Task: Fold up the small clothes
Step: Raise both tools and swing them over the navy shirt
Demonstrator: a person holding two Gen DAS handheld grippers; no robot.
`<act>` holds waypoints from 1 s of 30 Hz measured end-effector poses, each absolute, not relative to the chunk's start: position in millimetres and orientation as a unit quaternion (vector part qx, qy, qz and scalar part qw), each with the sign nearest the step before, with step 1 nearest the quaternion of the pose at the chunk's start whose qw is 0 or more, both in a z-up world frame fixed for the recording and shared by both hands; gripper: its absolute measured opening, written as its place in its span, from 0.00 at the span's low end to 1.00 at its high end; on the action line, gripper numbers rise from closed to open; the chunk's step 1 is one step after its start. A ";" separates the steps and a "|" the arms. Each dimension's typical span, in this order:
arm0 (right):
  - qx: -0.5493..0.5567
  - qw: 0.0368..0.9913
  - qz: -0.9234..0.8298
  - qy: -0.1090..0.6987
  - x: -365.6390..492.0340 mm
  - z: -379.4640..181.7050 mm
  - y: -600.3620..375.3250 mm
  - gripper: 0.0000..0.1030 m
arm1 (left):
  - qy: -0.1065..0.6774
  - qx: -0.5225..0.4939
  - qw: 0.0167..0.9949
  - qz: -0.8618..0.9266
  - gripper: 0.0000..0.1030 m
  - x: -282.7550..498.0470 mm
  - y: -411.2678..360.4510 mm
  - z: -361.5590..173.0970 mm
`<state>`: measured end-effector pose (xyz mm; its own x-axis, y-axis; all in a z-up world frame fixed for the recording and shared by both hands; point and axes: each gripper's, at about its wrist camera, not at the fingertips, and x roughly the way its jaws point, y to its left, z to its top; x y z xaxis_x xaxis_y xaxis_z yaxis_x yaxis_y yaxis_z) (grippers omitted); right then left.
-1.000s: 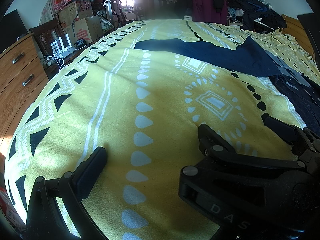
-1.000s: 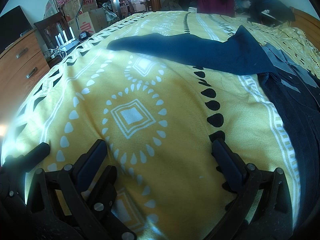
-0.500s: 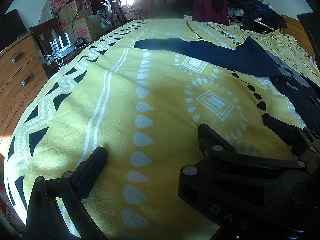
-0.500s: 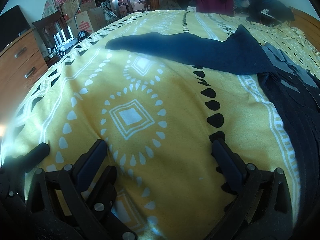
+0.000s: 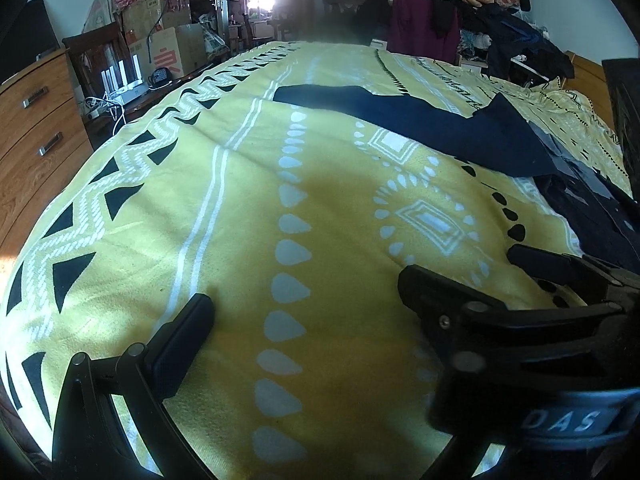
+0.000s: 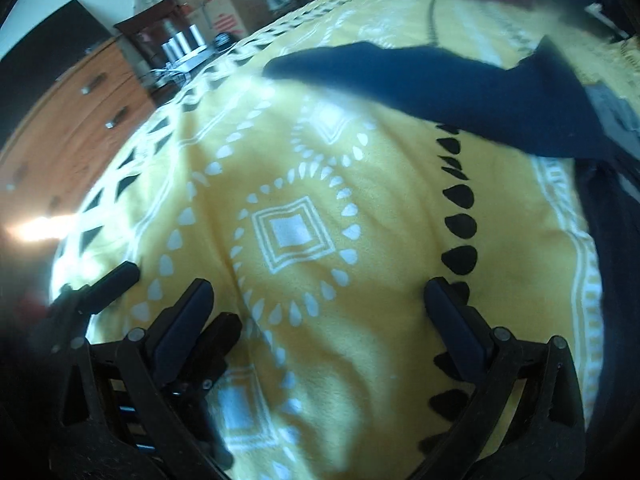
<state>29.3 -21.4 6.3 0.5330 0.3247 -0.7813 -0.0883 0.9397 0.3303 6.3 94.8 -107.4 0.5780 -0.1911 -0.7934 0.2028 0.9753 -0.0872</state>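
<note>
A dark navy garment (image 5: 440,124) (image 6: 460,88) lies stretched across the far half of the yellow patterned blanket (image 5: 240,208) (image 6: 360,320), one corner peaked up at its right end. More dark clothing (image 5: 592,216) (image 6: 612,240) lies along the right edge. My left gripper (image 5: 316,308) is low over the near blanket, open and holding nothing. Its right finger is hidden behind the body of the right gripper (image 5: 520,320). The right gripper (image 6: 318,292) is just beside it, also open and holding nothing. Both are well short of the garment.
A wooden dresser (image 5: 36,132) (image 6: 80,120) stands left of the bed. Beyond it are a dark chair, white devices with cables (image 5: 120,84) and cardboard boxes (image 5: 160,48). A heap of clothes (image 5: 460,12) sits at the far end.
The right wrist view has tilted and gone blurred, with the navy garment a little larger in it, so the right gripper is moving. The left gripper has stayed where it was.
</note>
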 end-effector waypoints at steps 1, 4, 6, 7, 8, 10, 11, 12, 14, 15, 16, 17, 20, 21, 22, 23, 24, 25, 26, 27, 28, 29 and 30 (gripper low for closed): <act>0.134 0.854 0.142 0.483 33.7 8.5 -26.6 1.00 | 0.441 0.011 0.891 -0.106 1.00 4.8 94.7 -104.8; 0.159 0.827 0.195 0.503 38.6 22.9 -38.3 1.00 | 0.422 0.011 0.901 -0.102 1.00 -9.0 92.6 -90.3; 0.162 0.824 0.233 0.491 28.9 47.6 -46.0 1.00 | 0.400 0.006 0.911 -0.099 1.00 -22.2 93.7 -75.1; 0.146 0.832 0.247 0.474 20.2 65.2 -49.3 1.00 | 0.389 0.002 0.916 -0.095 1.00 -29.6 94.9 -65.7; 0.136 0.836 0.260 0.463 11.7 80.3 -54.7 1.00 | 0.374 -0.001 0.923 -0.089 1.00 -36.6 96.9 -55.4; 0.105 0.851 0.290 0.424 -13.2 120.3 -65.5 1.00 | 0.331 -0.001 0.940 -0.077 1.00 -52.8 100.5 -28.2; 0.089 0.859 0.301 0.404 -24.8 139.0 -73.2 1.00 | 0.307 0.006 0.950 -0.065 1.00 -61.2 101.0 -11.8; 0.069 0.870 0.305 0.380 -37.3 155.7 -78.2 1.00 | 0.276 0.021 0.960 -0.053 1.00 -69.0 101.1 4.9; 0.029 0.896 0.307 0.320 -65.2 192.0 -95.4 1.00 | 0.195 0.042 0.979 -0.039 1.00 -91.2 98.0 52.5; 0.011 0.910 0.301 0.286 -79.4 208.1 -104.4 1.00 | 0.161 0.055 0.985 -0.033 1.00 -101.6 93.3 78.0; -0.007 0.924 0.292 0.248 -92.9 221.7 -111.8 1.00 | 0.117 0.060 0.991 -0.034 1.00 -113.3 90.4 107.1; -0.024 0.938 0.280 0.202 -113.3 238.7 -125.0 1.00 | 0.076 0.058 0.995 -0.043 1.00 -125.4 87.7 138.7; -0.076 0.969 0.227 0.057 -165.4 279.6 -161.5 1.00 | -0.047 0.046 0.995 -0.070 1.00 -171.7 74.6 242.2; -0.097 0.975 0.199 0.011 -179.3 289.9 -175.0 1.00 | -0.085 0.035 0.993 -0.080 1.00 -187.9 70.0 278.7; -0.117 0.979 0.164 -0.038 -194.5 298.4 -188.5 1.00 | -0.123 0.021 0.988 -0.094 1.00 -203.5 65.1 313.4; -0.133 0.979 0.136 -0.078 -204.3 302.6 -198.8 1.00 | -0.159 0.004 0.981 -0.106 1.00 -218.2 60.7 345.8; -0.151 0.977 0.110 -0.104 -208.7 304.0 -208.9 1.00 | -0.181 -0.015 0.977 -0.112 1.00 -226.2 56.4 373.9; -0.167 0.976 0.085 -0.108 -207.6 305.1 -216.5 1.00 | -0.197 -0.029 0.973 -0.114 1.00 -235.6 50.9 403.3; -0.180 0.977 0.058 -0.097 -204.2 308.1 -227.6 1.00 | -0.205 -0.042 0.971 -0.116 1.00 -242.5 45.4 432.5; -0.185 0.979 0.040 -0.080 -200.8 311.2 -240.3 1.00 | -0.204 -0.055 0.970 -0.121 1.00 -242.6 39.8 457.0; -0.180 0.981 0.029 -0.064 -198.3 315.3 -258.0 1.00 | -0.201 -0.060 0.969 -0.130 1.00 -242.1 33.6 479.9; -0.169 0.984 0.017 -0.056 -199.6 318.8 -274.7 1.00 | -0.202 -0.061 0.968 -0.139 1.00 -242.4 26.9 501.3; -0.161 0.986 0.003 -0.051 -201.4 322.1 -292.9 1.00 | -0.213 -0.054 0.965 -0.145 1.00 -250.6 19.3 527.1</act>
